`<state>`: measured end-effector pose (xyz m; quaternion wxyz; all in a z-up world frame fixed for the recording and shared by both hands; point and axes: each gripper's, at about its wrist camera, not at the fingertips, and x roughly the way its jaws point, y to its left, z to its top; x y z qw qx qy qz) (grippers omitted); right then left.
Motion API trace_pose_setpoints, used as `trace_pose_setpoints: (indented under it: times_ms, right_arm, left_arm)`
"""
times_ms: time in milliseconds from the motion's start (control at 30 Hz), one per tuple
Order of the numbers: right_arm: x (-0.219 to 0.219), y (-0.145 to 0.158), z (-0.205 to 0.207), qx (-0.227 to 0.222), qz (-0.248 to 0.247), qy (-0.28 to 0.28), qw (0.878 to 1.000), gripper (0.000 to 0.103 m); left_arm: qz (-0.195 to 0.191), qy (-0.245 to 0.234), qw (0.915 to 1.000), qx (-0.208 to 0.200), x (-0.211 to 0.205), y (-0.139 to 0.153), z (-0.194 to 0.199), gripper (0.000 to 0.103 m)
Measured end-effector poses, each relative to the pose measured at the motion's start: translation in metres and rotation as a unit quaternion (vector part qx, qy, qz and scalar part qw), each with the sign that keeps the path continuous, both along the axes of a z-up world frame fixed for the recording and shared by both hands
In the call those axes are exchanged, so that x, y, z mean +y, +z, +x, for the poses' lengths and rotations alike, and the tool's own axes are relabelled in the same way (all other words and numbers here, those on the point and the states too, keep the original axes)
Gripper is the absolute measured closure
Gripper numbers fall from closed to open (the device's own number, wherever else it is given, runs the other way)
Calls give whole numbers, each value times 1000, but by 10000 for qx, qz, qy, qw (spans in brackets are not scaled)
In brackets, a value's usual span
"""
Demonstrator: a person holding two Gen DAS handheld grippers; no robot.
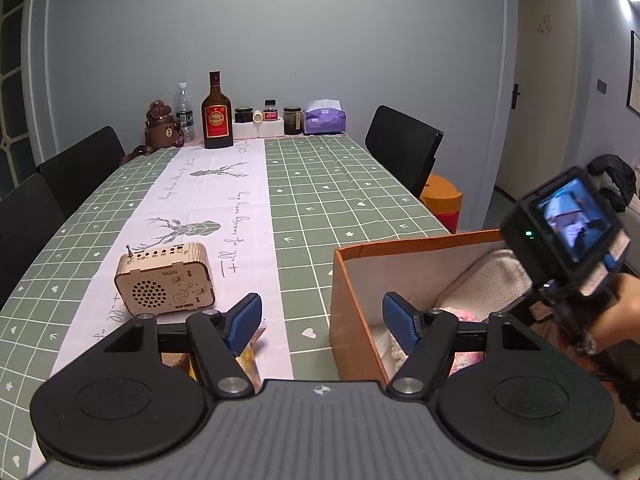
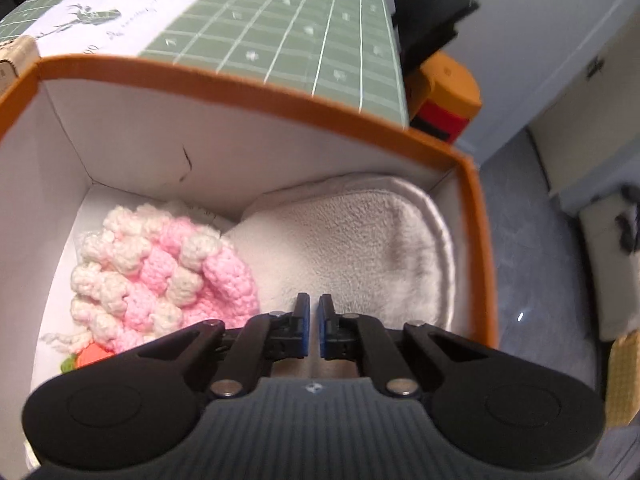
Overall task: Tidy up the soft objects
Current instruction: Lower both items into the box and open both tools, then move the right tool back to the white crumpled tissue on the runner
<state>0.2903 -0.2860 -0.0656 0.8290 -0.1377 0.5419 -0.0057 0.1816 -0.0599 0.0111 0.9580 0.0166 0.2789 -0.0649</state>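
With the right tool (image 2: 314, 326) pressed together and empty above the white plush (image 2: 352, 240) and pink knit (image 2: 168, 272) in the orange box (image 2: 256, 80) at frame centre, and the left tool (image 1: 322, 322) spread, descending closed may only push the fabric down instead of gripping it.

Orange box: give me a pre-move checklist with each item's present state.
1. Orange box open at the top: ok.
2. Pink-and-white crochet piece inside the box: ok.
3. White fleece item inside the box: ok.
4. Right claw shut, nothing between its fingers: ok.
5. Left claw open and empty: ok.
6. More soft objects left on the table: cannot tell.
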Motion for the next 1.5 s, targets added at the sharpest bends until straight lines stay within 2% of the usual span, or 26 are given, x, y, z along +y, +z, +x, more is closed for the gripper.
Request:
trace_pose_setpoints:
  times_ms: [233,333,467,533,600,800,933,1000,1167,1300,1400,1500]
  right_arm:
    - [-9,-5,4,299,1033,-72,9942,103]
    - [-7,-5,6,322,1061,-166,9937,103]
    - [-4,3,2,322,976,-246,9944,97]
    - [-3,20,-4,174,961,-187,9950,90]
    - [-1,42,-19,-104,1004,-109,9948,72]
    - [3,97,-64,-821,1297,24,9882,71]
    - [17,120,-98,-1171,1490,240,9816,70]
    - [30,127,-116,-1317,1549,403,9783,66]
    - [67,133,-137,-1365,1704,858,9721,63]
    - [100,129,-149,-1308,1812,1243,9668,52]
    - [125,120,-155,-1176,1866,1428,9649,35]
    - [150,107,-159,-1003,1860,1498,9659,33]
  left_arm:
    - [-58,32,10000,-37,8,1,0,21]
    - [-101,69,9999,26,10,-2,1,21]
    - [-158,10,9999,46,14,-1,-3,21]
    - [-126,-9,9999,27,16,0,-4,21]
    - [-95,32,9999,14,18,0,-6,21]
    - [-103,48,9999,21,30,5,-18,21]
    - [-63,167,9998,52,41,7,-29,19]
    - [-119,251,9995,118,50,7,-34,19]
    - [-202,480,9984,196,77,6,-49,19]
    - [-204,705,9970,226,101,4,-62,19]
    - [-279,966,9946,267,124,0,-71,19]
    - [-421,1234,9908,349,149,-6,-81,19]
